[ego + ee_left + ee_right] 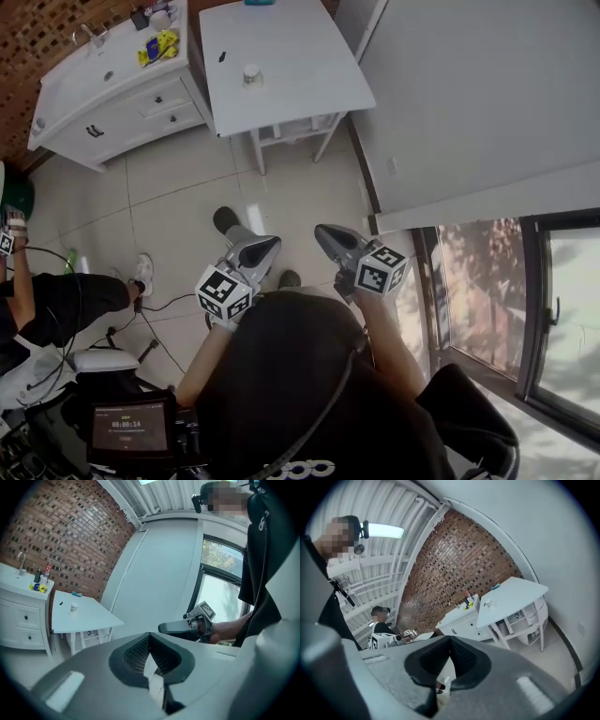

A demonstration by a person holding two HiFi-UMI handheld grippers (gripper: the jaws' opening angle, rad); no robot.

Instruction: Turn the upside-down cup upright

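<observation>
- Left tool [265,246], held above the tiled floor [178,202]: jaws pressed together, with nothing between them
- Cup [251,75] stands on the white table [300,47], well apart from both tools and too small to tell which way up it is
- Right tool [324,234], just beside the left one: jaws fully closed and empty

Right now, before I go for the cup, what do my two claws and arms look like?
The left claw and right claw match: smooth grey moulded shells with dark ribbed pads inside. Each carries a white cube printed with black square markers. You wear a black top.
</observation>
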